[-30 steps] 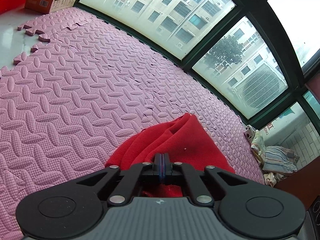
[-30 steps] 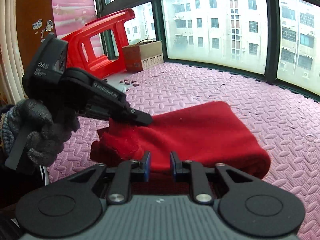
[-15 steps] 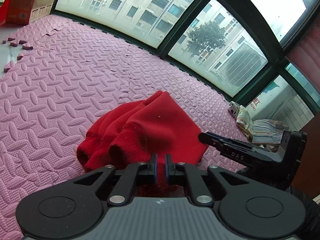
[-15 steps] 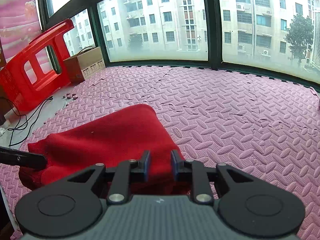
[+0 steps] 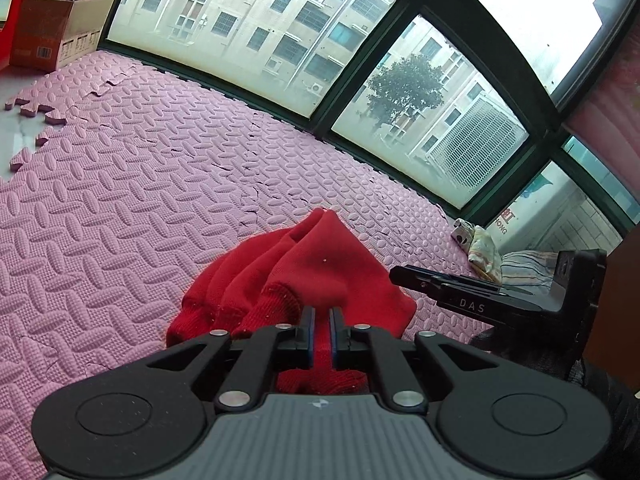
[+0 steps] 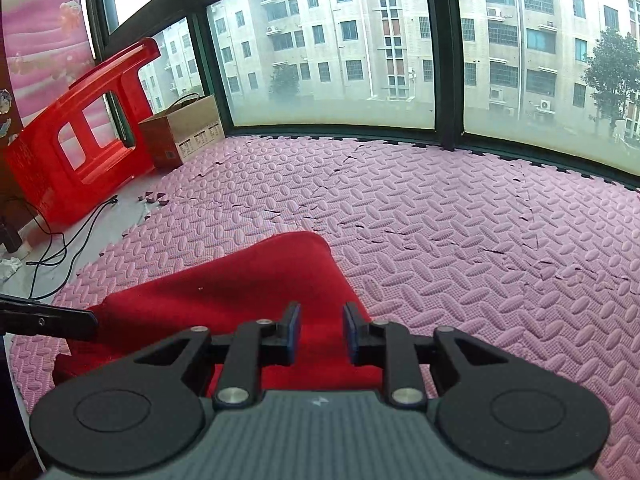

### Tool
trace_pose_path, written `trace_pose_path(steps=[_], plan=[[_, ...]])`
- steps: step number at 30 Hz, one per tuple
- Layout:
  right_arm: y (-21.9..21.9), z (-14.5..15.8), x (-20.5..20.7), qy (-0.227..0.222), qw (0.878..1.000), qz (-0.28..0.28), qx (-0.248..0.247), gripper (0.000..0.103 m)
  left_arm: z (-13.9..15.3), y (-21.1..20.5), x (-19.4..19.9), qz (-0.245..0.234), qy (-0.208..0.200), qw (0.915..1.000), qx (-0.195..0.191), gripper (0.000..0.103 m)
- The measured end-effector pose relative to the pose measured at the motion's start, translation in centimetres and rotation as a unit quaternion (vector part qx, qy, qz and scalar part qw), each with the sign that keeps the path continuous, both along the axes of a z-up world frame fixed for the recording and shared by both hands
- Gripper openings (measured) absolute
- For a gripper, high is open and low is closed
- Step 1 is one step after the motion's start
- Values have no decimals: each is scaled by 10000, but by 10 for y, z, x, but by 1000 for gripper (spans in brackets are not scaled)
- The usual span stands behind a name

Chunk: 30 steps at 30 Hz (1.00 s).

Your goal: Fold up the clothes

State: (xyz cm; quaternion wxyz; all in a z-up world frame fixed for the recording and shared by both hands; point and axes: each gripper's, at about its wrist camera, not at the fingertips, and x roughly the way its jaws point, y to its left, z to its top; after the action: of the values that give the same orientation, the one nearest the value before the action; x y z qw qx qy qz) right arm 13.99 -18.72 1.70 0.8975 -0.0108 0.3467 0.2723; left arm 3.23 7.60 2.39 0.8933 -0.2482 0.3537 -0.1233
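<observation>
1. A red knit garment is seen lying in a folded bundle on the pink foam mat.
2. The left gripper is parted only narrowly, with red cloth showing in the gap; whether the cloth is pinched cannot be told. The right gripper is held wider, and nothing is seen to be clamped.
3. If cloth is caught by the left fingers, the stacked ribbed layers could be dragged apart as the tool is lifted.
4. In the right view the garment's long axis is seen to run from the near left edge toward its far rounded corner, towards the window.
</observation>
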Motion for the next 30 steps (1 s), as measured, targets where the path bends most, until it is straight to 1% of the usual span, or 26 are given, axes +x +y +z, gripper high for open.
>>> trace_pose_path(steps=[1, 5, 8, 9, 12, 14, 16, 18, 21, 23, 26, 28, 30], plan=[[6, 0, 5, 15, 10000, 26, -7, 23, -2, 1, 3, 49, 32, 10000, -1, 8], [40, -10, 48, 158, 9994, 288, -78, 23, -11, 8, 11, 247, 246, 9994, -67, 8], [68, -9, 59, 217, 9988, 422, -81, 23, -16, 14, 12, 304, 306, 9989, -161, 8], [80, -7, 56, 236, 9987, 438, -121, 23, -18, 16, 12, 314, 327, 9988, -169, 8], [105, -20, 72, 410, 9973, 453, -397, 22, -22, 18, 14, 340, 392, 9985, -150, 8], [111, -28, 77, 534, 9967, 400, -469, 22, -26, 19, 14, 342, 449, 9983, -166, 8], [107, -36, 85, 502, 9968, 374, -504, 22, -30, 21, 15, 348, 477, 9981, -198, 8], [98, -32, 84, 449, 9971, 378, -482, 23, -30, 22, 15, 332, 471, 9981, -235, 8], [79, -20, 74, 277, 9977, 462, -419, 23, -29, 22, 16, 283, 464, 9982, -236, 8], [72, -14, 63, 256, 9974, 576, -347, 23, -28, 22, 17, 284, 461, 9982, -243, 8], [59, -10, 28, 307, 9942, 991, -279, 23, -28, 23, 17, 314, 480, 9979, -284, 8], [62, -7, -8, 324, 9922, 1170, -289, 23, -28, 23, 18, 343, 493, 9978, -288, 8], [60, -18, -26, 239, 9911, 1259, -347, 23, -28, 22, 18, 353, 489, 9979, -254, 8]])
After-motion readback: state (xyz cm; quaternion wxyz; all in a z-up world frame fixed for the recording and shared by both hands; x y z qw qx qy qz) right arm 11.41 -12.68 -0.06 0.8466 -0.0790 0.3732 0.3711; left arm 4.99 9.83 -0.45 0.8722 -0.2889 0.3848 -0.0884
